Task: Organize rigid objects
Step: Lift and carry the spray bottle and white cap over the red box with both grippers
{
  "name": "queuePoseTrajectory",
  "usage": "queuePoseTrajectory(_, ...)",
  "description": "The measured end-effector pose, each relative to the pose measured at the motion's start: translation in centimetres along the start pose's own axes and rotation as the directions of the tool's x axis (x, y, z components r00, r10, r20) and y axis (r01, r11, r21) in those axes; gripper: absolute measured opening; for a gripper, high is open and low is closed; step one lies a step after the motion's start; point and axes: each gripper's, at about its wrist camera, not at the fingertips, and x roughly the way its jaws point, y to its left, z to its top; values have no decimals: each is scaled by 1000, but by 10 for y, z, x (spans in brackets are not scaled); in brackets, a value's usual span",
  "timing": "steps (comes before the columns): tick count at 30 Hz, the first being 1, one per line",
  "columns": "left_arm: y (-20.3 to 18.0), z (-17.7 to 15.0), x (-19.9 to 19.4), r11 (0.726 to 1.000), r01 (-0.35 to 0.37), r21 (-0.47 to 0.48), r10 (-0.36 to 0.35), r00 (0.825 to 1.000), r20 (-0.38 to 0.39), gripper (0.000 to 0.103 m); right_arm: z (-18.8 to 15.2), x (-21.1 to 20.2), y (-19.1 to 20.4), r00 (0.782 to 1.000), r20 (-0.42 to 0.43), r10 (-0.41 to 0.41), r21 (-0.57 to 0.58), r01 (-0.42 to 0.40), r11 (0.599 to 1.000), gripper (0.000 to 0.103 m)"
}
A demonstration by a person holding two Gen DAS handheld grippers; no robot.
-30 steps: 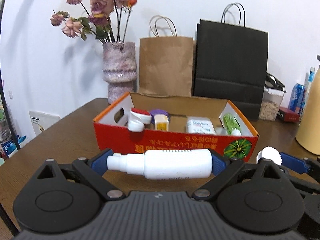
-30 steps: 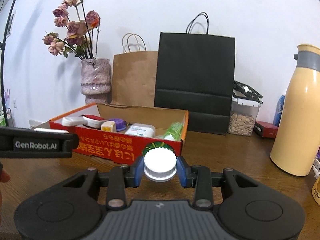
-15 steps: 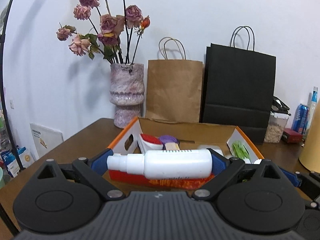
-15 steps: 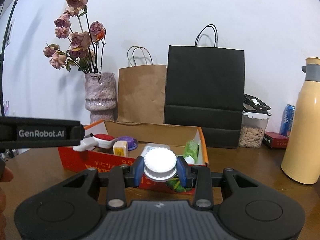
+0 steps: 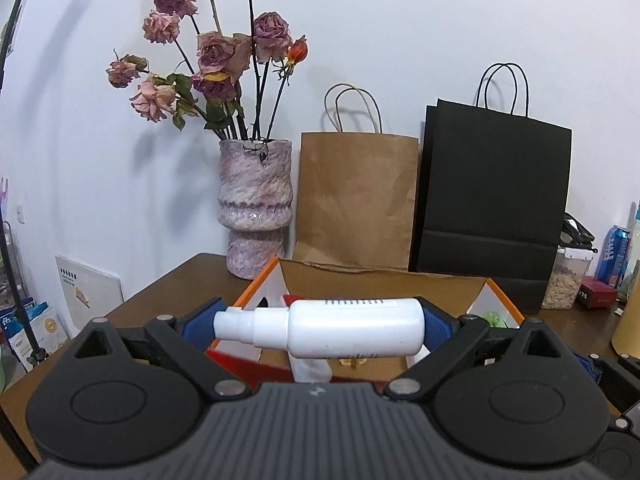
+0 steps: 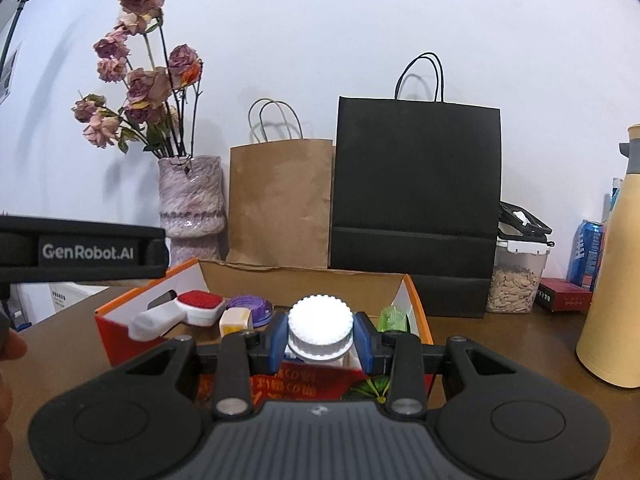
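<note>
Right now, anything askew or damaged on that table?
Nothing damaged or spilled. Only oddities: the roses in the vase are dried and drooping, and the print on the orange box front reads upside down from here.

Plain white wall (image 5: pixel 400 20), evenly lit, soft shadows. Brown wooden table (image 6: pixel 500 344) pushed against it. Vase of dried roses (image 5: pixel 256 208), brown paper bag (image 5: pixel 356 200), black paper bag (image 5: pixel 496 200) line the wall.

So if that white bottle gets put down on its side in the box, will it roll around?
Probably a bit. The white bottle looks round and smooth, held sideways in the left gripper, so it could roll until it bumps something. The orange box has walls and other things inside, which should stop it. It looks like stiff plastic, so it likely won't squash.
</note>
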Motion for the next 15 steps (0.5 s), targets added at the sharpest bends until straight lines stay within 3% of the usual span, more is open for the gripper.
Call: queuePoseTrajectory(15, -6, 11, 46, 1000, -7, 4, 7, 1000, 11, 98, 14, 46, -5, 1000, 25, -1, 11, 1, 1000, 35)
